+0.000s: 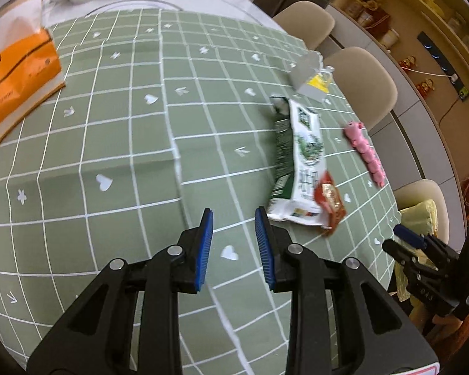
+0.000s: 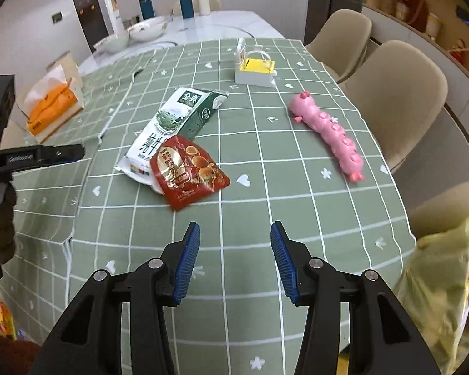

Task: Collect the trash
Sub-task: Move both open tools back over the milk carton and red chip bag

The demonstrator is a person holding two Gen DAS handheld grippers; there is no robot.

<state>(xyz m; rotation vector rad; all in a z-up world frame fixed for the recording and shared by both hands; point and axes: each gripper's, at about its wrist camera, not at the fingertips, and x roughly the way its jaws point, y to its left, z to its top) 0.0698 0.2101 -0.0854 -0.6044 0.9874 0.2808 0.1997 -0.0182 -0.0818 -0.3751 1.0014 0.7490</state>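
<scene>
A flattened white-and-green milk carton (image 2: 175, 125) lies on the green checked tablecloth (image 2: 265, 218), with a red snack wrapper (image 2: 187, 172) partly on its near end. Both show in the left wrist view, the carton (image 1: 300, 159) and the wrapper (image 1: 330, 201). My left gripper (image 1: 234, 247) is open and empty, just left of the carton's near end. My right gripper (image 2: 234, 259) is open and empty over bare cloth, short of the wrapper. A yellow-green trash bag (image 2: 447, 281) hangs at the table's right edge; it also shows in the left wrist view (image 1: 419, 218).
A pink caterpillar toy (image 2: 328, 131) lies right of the trash. A white box with a yellow inside (image 2: 256, 72) stands farther back. An orange tissue pack (image 2: 51, 106) sits at the left. Bowls (image 2: 147, 28) and bottles (image 2: 184, 0) stand at the far end. Beige chairs (image 2: 397, 93) line the right side.
</scene>
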